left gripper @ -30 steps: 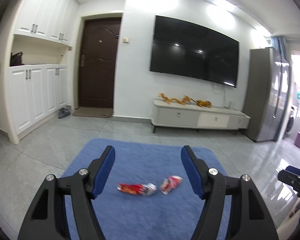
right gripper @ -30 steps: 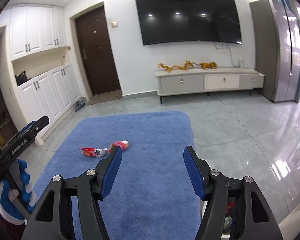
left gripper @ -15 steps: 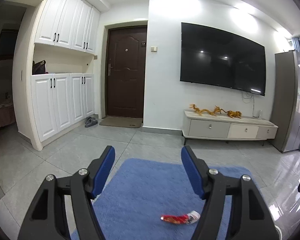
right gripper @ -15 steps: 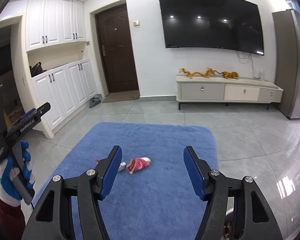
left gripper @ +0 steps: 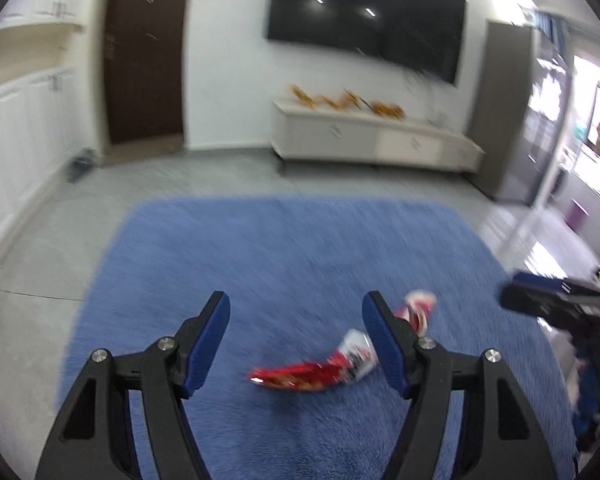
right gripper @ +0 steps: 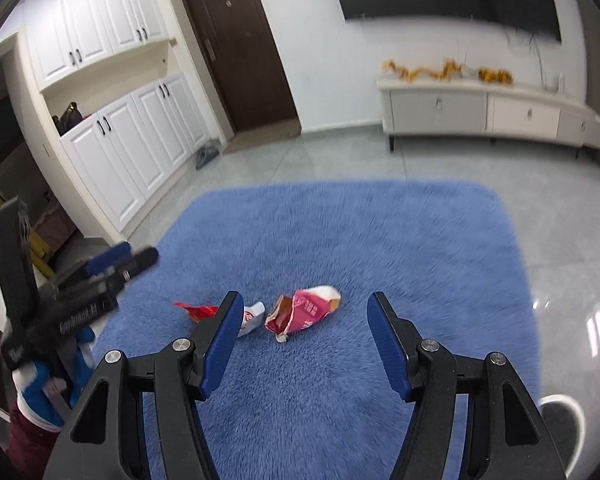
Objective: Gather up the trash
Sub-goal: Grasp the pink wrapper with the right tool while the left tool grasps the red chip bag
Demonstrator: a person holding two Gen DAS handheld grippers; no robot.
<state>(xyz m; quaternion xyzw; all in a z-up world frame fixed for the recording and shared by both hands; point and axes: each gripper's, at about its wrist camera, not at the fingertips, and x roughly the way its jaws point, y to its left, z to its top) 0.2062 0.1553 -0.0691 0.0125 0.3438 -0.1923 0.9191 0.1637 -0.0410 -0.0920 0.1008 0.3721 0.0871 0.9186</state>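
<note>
A: Status on the trash pickup?

B: Approach step. Nothing picked up yet. Two wrappers lie on the blue rug [right gripper: 380, 232], near the middle, just beside each other.

A: Left side first.

B: My left gripper [left gripper: 296, 316] is open about halfway to wide, nothing between the pads, pointing down at the rug. The red wrapper [left gripper: 312, 372] lies flat just ahead of it, long and crumpled, its white end next to my right-hand finger in that view. View is motion-blurred, so I can't tell the exact gap to the rug.

A: And the right?

B: My right gripper [right gripper: 306, 316] is open to about the same width, also empty. The pink wrapper [right gripper: 304, 312] sits on the rug ahead, framed between the fingers, torn mouth facing left. Not touching it.

A: Next move?

B: My read: lower each gripper until its wrapper sits between the pads, then close. Both are thin foil on deep pile, so I'd need to go low and pinch a raised fold. Risk is pads catching rug fibres or sliding over the foil. No bin is clear in view, so I can't say where the drop goes.
</note>
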